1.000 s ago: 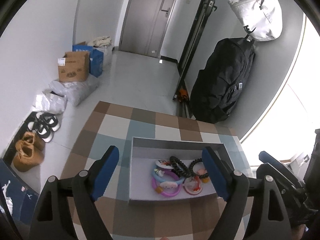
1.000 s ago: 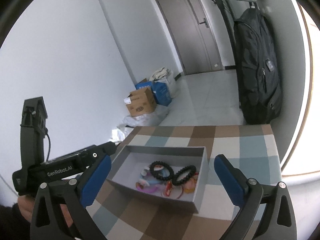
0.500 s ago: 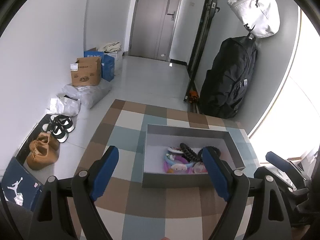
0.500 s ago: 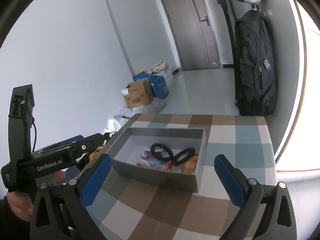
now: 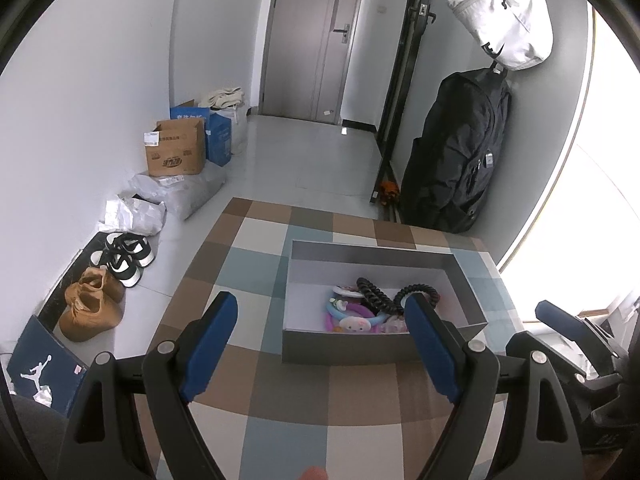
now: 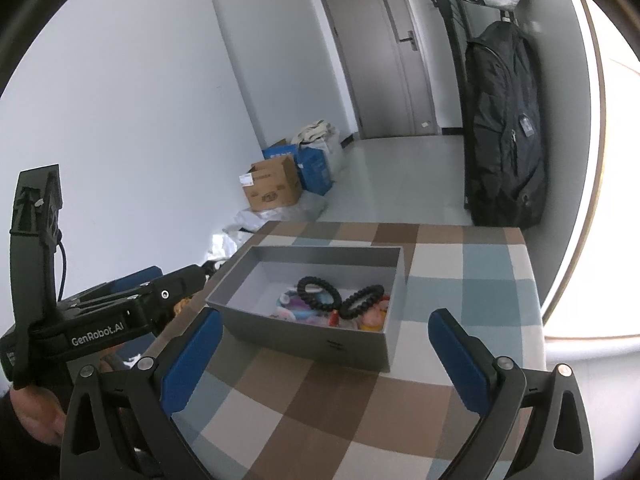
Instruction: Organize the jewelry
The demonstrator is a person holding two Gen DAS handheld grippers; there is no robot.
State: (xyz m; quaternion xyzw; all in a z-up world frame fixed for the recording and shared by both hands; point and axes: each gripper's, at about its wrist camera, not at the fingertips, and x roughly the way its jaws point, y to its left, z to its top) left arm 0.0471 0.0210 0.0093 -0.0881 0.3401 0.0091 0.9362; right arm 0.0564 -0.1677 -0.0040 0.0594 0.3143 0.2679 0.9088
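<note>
Jewelry (image 5: 362, 308): we see it all heaped in one pile inside the grey box (image 5: 372, 254), towards the near-right corner; no piece lies on the checked cloth (image 5: 256, 232) around the box.
Pieces: two black coiled bands (image 6: 320, 292) lie on top, and under them are a purple-and-blue ring (image 5: 348, 316) and some pink and white round pieces that we cannot name surely.
Why it lies so: we judge that the box serves as the collecting place, so a loose pile inside it fits the task sentence. One moment cannot tell us whether the sorting is over or whether the pieces are yet to be taken out and arranged.
Box: it stands open, without a lid in view, square to the cloth pattern and well back from the table edges.
Left gripper (image 5: 320, 344): its blue pads are wide apart, they hold nothing and touch nothing. It hangs above the cloth, in front of the near wall of the box.
Right gripper (image 6: 326, 354): it is also spread wide and empty, in the air, in front of the near corner of the box.
Why they are held so: we think both claws point at the box from the near side, so the pile is in clear sight between the fingers.
Hand (image 6: 32, 410): it grips the handle of the left tool, at the lower left of the right wrist view.
</note>
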